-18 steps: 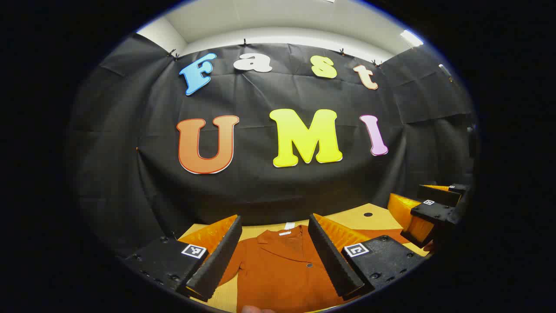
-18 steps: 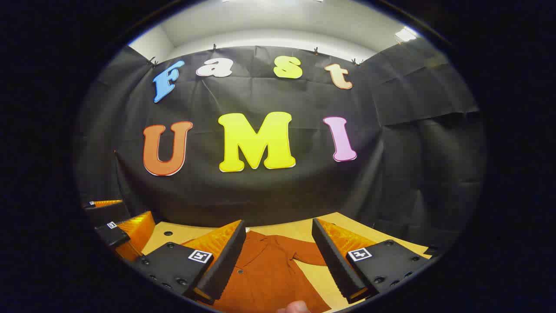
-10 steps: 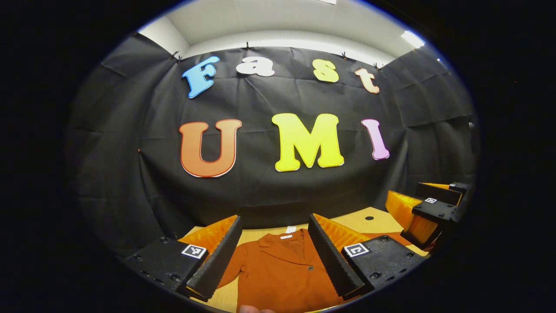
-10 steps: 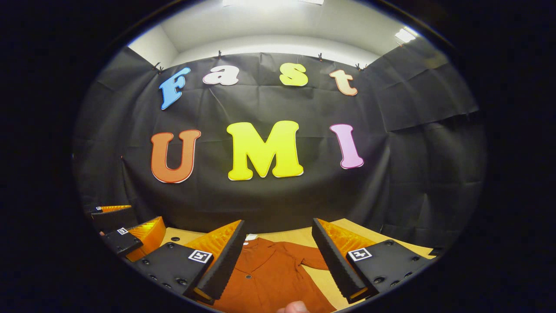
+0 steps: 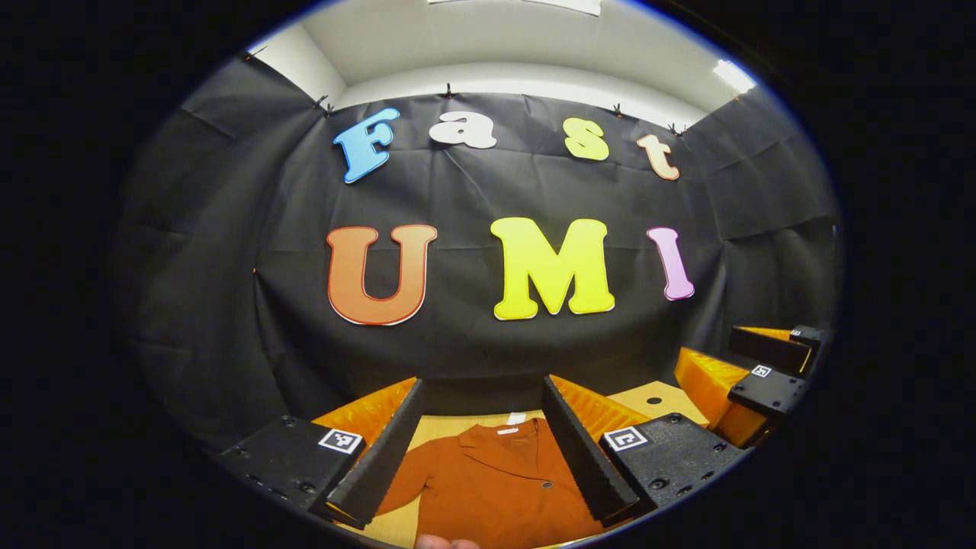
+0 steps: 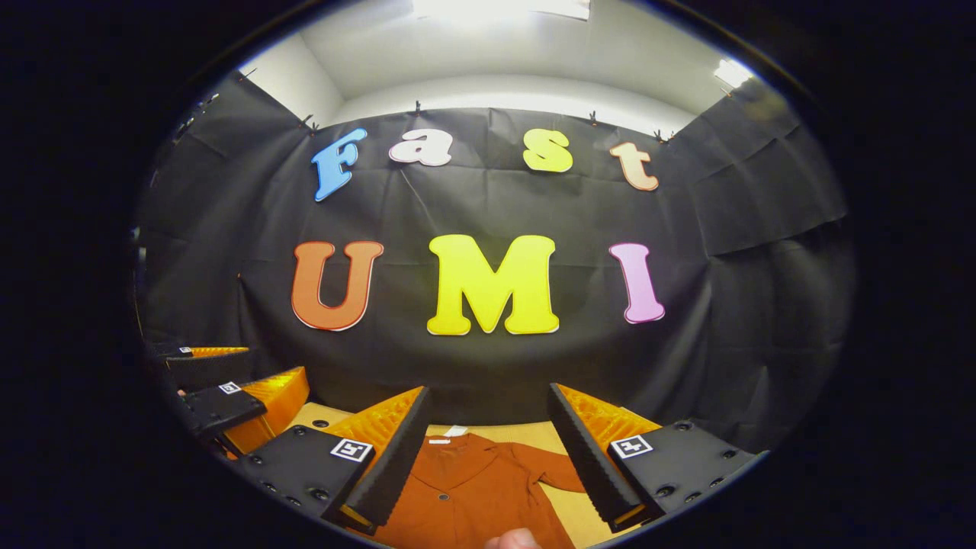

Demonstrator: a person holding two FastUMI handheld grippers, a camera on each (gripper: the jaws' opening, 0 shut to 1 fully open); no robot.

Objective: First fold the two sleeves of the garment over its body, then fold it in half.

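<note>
The rust-orange garment [image 5: 496,480] lies flat on the light wooden surface [image 5: 450,428], collar toward the far black cloth wall [image 5: 473,191] and a small white tag [image 5: 516,418] at the neck. In the left gripper view it fills the gap between the fingers, its buttoned front facing up and one sleeve [image 5: 408,476] running out to the left and near side. In the right gripper view the same garment [image 6: 457,496] shows between the fingers, with its other sleeve [image 6: 553,474] spread out to the right on the surface [image 6: 568,515].

The left hand-held gripper [image 5: 482,446] hangs above the garment with its fingers spread wide apart and nothing between them; neither finger touches the cloth. The right hand-held gripper [image 6: 488,450] is likewise wide open and empty, held above the collar end of the garment.

At the right edge of the left gripper view the right hand-held gripper appears again, farther off, over the surface near a small dark hole [image 5: 653,400] in the wood. At the left edge of the right gripper view the left hand-held gripper appears beside another such hole [image 6: 321,422].

A fingertip [image 5: 446,542] peeks in at the bottom of the left gripper view, and another [image 6: 512,540] at the bottom of the right gripper view.

Both sleeves lie unfolded, out to the sides of the body.
</note>
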